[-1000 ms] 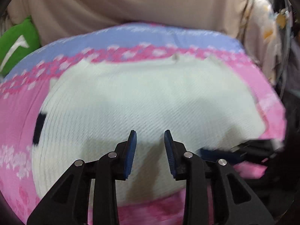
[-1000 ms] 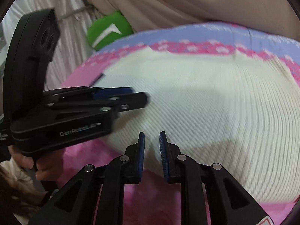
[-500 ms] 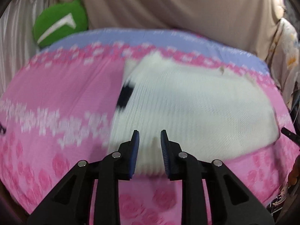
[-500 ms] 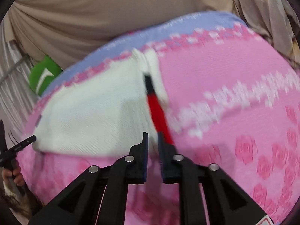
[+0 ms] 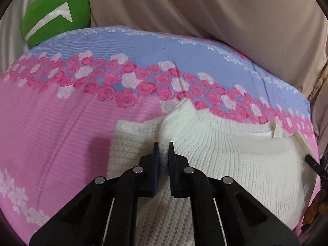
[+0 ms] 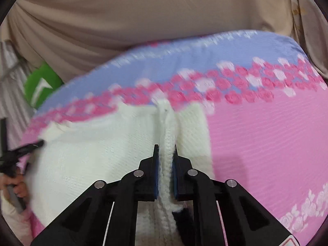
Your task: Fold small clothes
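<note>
A small white knit sweater [image 5: 235,155] lies on a pink and blue rose-print bedspread [image 5: 61,127]. My left gripper [image 5: 163,146] is shut on a raised fold at the sweater's left shoulder, beside the ribbed collar. In the right wrist view the sweater [image 6: 92,153] fills the lower left. My right gripper [image 6: 165,148] is shut on a raised ridge of knit at its right edge. The left gripper shows there as a dark blur [image 6: 18,153] at the far left edge.
A green cushion [image 5: 55,12] with a white mark sits at the bed's far left corner. Beige curtain fabric [image 5: 205,10] hangs behind the bed. The bedspread extends pink to the left of the sweater and to the right [image 6: 266,143].
Both grippers moved apart from the sweater's middle to its opposite sides, dropped onto the fabric and closed. Each now pinches a raised fold of knit.
</note>
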### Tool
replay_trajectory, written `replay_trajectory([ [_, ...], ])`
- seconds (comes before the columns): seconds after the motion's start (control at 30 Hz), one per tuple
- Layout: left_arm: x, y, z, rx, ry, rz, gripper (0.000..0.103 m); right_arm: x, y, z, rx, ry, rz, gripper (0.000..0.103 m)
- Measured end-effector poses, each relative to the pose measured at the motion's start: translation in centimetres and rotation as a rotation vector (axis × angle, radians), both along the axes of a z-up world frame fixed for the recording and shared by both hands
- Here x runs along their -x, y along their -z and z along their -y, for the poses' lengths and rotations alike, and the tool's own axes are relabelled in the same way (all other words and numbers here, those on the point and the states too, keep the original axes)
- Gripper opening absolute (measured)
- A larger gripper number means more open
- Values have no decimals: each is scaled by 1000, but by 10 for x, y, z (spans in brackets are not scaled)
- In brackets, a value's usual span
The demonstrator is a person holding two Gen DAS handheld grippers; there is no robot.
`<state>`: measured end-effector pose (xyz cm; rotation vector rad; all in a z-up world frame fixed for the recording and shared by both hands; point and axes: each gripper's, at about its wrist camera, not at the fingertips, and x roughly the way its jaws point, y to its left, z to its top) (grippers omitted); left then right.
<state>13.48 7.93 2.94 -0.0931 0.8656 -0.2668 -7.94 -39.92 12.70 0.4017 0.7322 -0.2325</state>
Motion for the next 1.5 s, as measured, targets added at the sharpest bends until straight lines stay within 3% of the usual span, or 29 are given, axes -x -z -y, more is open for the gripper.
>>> replay_trajectory([
  [0.07, -1, -4, 0, -19, -9, 35, 6, 4, -20, -1, 29, 18, 68, 9],
  [0.1, -4, -5, 1, -26, -12, 41, 6, 0, -18, 6, 33, 41, 51, 9],
  [0.13, -8, -3, 1, -40, -21, 37, 6, -5, -10, 11, 36, 63, 9, 9],
  [0.2, -17, 9, 0, -64, -39, 14, 7, -22, 30, 29, 14, 105, -160, 9],
  [0.23, -21, 14, -1, -67, -44, 10, 7, -23, 42, 33, -19, 94, -167, 9],
  [0.33, -19, 12, -1, -79, -44, 25, 9, -9, 17, 34, -25, 153, -122, 10],
  [0.4, -8, 2, -1, -82, -44, 50, 10, 4, -3, 21, 28, 180, -81, 20],
  [0.47, 17, -16, 1, -75, -26, 92, 10, 15, -22, -10, 40, 105, -23, 20],
  [0.53, 46, -32, 11, -79, 10, 143, 16, 16, -29, -56, 33, -24, -5, 20],
  [0.63, 90, -39, 37, -65, 107, 173, 26, 7, -10, -121, -9, -225, -39, 20],
  [0.73, 111, -16, 62, -91, 195, 115, 28, 5, 18, -158, 6, -315, -107, 14],
  [0.83, 111, 7, 52, -174, 137, 79, 28, 28, 24, -130, 2, -231, -114, 5],
  [0.97, 112, 11, 3, -196, 17, 60, 28, 87, 21, -47, 59, 71, -146, 5],
  [1.03, 114, 13, -14, -210, -24, 52, 27, 112, 30, -14, 14, 143, -162, 0],
  [1.1, 114, 16, -19, -196, -34, 36, 27, 126, 31, -1, -77, 147, -128, 0],
  [1.17, 117, 11, -15, -209, -58, 37, 26, 126, 23, -7, -48, 146, -116, 0],
  [1.2, 121, 7, -13, -190, -57, 39, 25, 126, 15, -14, -42, 132, -88, 14],
  [1.23, 125, 1, -8, -169, -42, 48, 25, 125, 8, -19, -45, 105, -59, 14],
  [1.3, 131, -6, 2, -174, -18, 73, 26, 118, -3, -27, -35, 66, -25, 14],
  [1.37, 128, -2, 9, -208, -24, 68, 27, 105, 6, -27, -5, 61, -60, 14],
  [1.43, 118, 14, 5, -216, -48, 19, 27, 98, 29, -20, 13, 93, -151, 5],
  [1.5, 121, 16, -5, -167, -56, 6, 28, 105, 29, -15, -27, 91, -131, 0],
])
